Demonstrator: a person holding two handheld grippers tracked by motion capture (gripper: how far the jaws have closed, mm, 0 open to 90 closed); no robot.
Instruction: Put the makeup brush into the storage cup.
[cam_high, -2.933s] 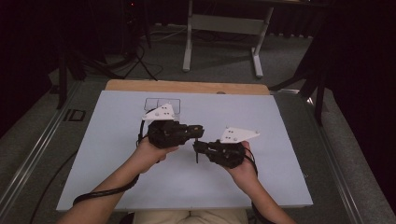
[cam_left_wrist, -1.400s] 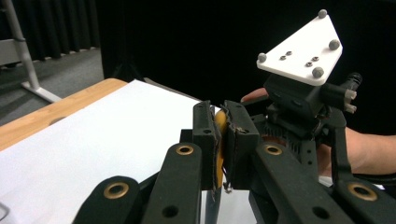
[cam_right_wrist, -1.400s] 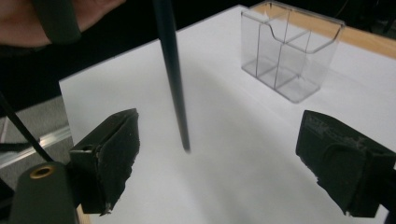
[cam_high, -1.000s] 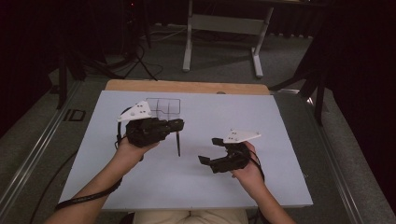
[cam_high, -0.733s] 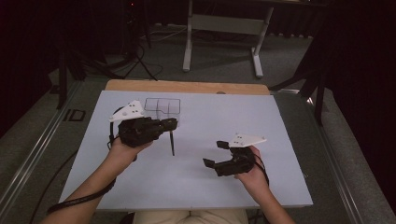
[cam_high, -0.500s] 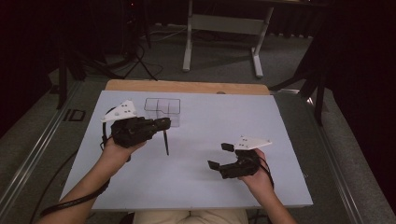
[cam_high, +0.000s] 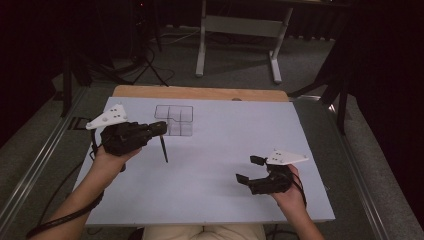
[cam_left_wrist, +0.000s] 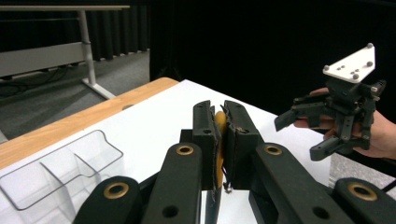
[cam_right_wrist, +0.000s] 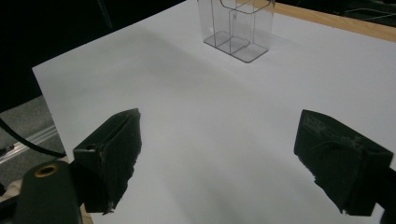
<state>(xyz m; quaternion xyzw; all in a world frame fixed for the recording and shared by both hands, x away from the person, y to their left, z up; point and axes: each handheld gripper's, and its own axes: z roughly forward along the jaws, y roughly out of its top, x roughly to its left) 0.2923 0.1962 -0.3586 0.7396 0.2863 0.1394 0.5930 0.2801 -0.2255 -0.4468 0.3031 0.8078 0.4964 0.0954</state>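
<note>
At the desk's (cam_high: 210, 195) left edge, the left tool (cam_high: 161, 129) was clamped on a thin dark pen (cam_high: 163, 149) hanging point-down, just short of the clear compartment box (cam_high: 175, 120). Open white surface separated it from the right tool (cam_high: 246, 170), jaws apart and empty near the right edge. The left gripper view showed a yellow band (cam_left_wrist: 219, 140) between the closed pads.

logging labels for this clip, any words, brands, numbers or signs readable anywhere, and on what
None can be read.
The clear plastic organizer bears no print.
The white board on the table is blank.
The grey plate on the left hand-held gripper shows only screw heads, no lettering.
The thin dark stick with a yellow part, held in that gripper, is too small to show any marking.
</note>
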